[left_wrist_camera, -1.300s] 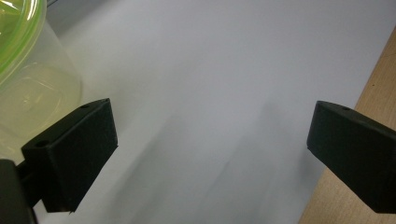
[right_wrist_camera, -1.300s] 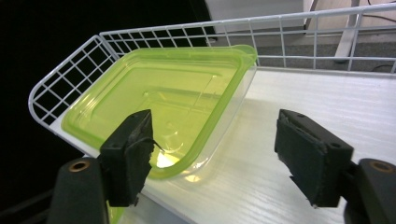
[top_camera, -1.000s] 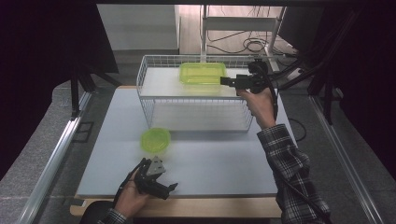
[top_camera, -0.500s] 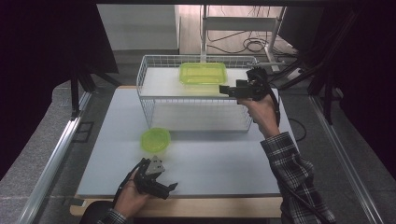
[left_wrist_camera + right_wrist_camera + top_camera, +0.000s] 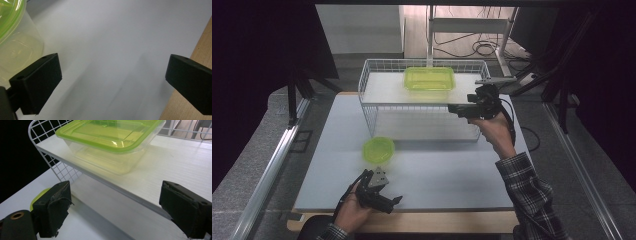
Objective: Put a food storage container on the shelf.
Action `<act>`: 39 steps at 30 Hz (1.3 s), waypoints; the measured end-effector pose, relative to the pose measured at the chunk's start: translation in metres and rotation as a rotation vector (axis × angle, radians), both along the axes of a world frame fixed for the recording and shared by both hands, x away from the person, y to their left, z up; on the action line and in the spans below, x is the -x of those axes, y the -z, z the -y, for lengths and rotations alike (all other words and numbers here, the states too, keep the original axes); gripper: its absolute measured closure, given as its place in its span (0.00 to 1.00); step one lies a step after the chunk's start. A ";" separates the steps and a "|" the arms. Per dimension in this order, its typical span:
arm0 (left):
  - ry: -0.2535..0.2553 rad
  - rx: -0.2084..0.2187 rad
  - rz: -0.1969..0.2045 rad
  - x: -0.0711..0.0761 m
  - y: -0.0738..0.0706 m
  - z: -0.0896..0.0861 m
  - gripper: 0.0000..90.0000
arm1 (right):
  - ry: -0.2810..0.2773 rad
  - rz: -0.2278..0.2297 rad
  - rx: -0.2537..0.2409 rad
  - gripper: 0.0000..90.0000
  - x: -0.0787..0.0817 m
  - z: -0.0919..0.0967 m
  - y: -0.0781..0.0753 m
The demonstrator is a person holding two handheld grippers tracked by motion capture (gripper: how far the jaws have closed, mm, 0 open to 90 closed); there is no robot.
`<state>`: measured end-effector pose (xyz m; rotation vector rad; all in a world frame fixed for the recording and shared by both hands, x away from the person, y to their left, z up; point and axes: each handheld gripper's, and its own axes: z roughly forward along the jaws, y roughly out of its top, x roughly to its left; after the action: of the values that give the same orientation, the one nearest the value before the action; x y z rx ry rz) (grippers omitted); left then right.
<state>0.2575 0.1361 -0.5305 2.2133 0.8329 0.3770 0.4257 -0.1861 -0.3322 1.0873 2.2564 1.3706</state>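
High view: the box (image 5: 429,79), a clear rectangular container with a green lid, sits on the top shelf of the rack (image 5: 371,112), toward its far middle. The right gripper (image 5: 455,107) hangs just right of and nearer than the box, apart from it, pointing left along the rack's near edge. Its jaws have just been opening and stand spread with nothing between them. A round tub (image 5: 378,149) with a green lid stands on the table (image 5: 447,175), near the rack's left foot. The left gripper (image 5: 396,201) rests low at the table's near edge, jaws spread and empty, the tub just beside it.
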 end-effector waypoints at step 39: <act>0.009 -0.037 -0.001 0.001 0.002 0.003 0.00 | -0.072 -0.012 0.108 0.06 0.054 0.014 0.069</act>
<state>0.2564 0.1335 -0.5329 2.2514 0.8222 0.3898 0.3716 -0.2005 -0.4011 0.9906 2.3694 1.2551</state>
